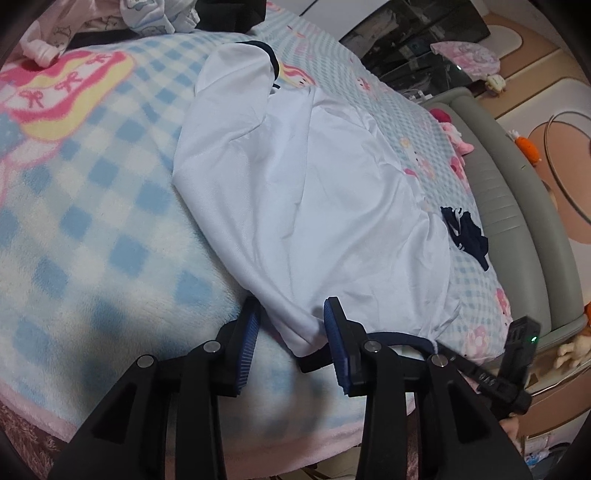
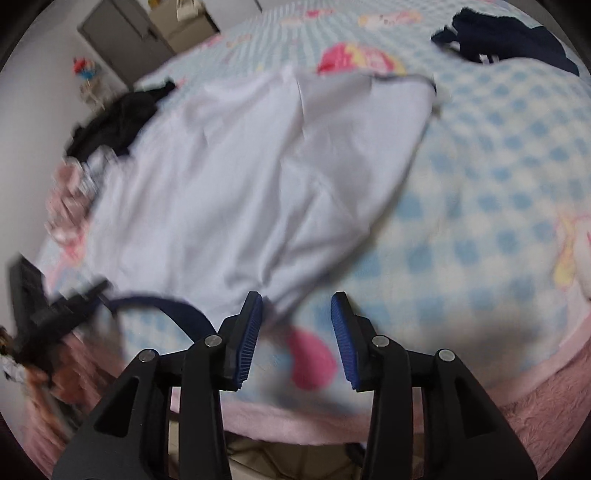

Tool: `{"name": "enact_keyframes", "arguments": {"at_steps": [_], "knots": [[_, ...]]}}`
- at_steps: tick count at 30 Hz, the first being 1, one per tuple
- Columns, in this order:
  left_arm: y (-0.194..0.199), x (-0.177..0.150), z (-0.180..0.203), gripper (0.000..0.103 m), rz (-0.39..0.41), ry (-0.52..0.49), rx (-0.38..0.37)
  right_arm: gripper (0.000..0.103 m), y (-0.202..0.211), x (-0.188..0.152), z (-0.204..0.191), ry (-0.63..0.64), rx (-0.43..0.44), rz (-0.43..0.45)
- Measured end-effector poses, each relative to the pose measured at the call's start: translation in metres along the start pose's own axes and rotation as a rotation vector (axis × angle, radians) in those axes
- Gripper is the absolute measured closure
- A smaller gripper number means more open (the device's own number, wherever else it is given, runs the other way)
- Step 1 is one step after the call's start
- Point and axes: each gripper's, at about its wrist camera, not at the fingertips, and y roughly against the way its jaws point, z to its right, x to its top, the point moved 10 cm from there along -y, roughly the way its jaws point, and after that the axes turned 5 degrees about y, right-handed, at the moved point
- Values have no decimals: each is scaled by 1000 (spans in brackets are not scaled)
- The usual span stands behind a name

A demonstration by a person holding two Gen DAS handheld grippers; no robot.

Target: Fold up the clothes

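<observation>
A white shirt point(image 1: 295, 177) with navy trim point(image 1: 402, 338) lies spread on a blue-checked blanket point(image 1: 92, 221). My left gripper point(image 1: 293, 321) is at its near corner. The jaws stand apart with that corner lying loosely between the blue pads point(image 1: 334, 325). In the blurred right wrist view the same shirt point(image 2: 240, 177) fills the middle. My right gripper point(image 2: 295, 317) is open over the blanket point(image 2: 480, 177), and the shirt's near tip just reaches its left pad point(image 2: 253, 317). A navy band point(image 2: 159, 302) curves to the left of it.
A dark navy garment point(image 1: 465, 232) lies right of the shirt, by the bed's grey padded edge point(image 1: 498, 192). More clothes are piled at the far left point(image 1: 147, 18). In the right wrist view a black garment point(image 2: 122, 118) and a navy one point(image 2: 506, 37) lie on the bed.
</observation>
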Motion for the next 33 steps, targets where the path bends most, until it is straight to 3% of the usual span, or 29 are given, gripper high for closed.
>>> {"name": "enact_keyframes", "arguments": {"at_steps": [4,6,9,12,15,17,19,21,23,24,26,30,32,33], "knots": [[6,3,4,65,15,21,-65,63,12,-10,8,23,-35,-30],[7,4,7,65,19,26,-89,63,34,-11,12,44,-55,10],[5,3,11,65,22,15,-85,61,49,6,-1,36,11,95],[9,8,6,65,60,42,-75,55,33,20,-12,8,42,103],[17,18,-8,69,112,56,15,57,10,15,-1,-13,-43,50],[23,18,-21,82,101,37,141,57,13,5,10,-23,-70,51],[30,15,-22,82,90,16,173,57,27,-3,25,-32,-109,51],[33,13,-15,80,70,47,79,56,41,-10,39,-45,-153,54],[33,15,-4,78,63,59,-2,56,54,-7,43,-77,-104,94],[31,18,1,78,76,39,0,56,60,-4,44,-97,-66,117],[25,22,15,77,89,-45,51,55,66,5,41,-111,-34,151],[0,8,9,77,22,-129,215,54,44,10,18,-50,-28,108],[-2,-1,-1,77,-1,-162,303,54,28,2,13,-14,-49,61],[3,-4,-3,75,-1,-166,308,54,27,-3,15,16,-96,63]]}}
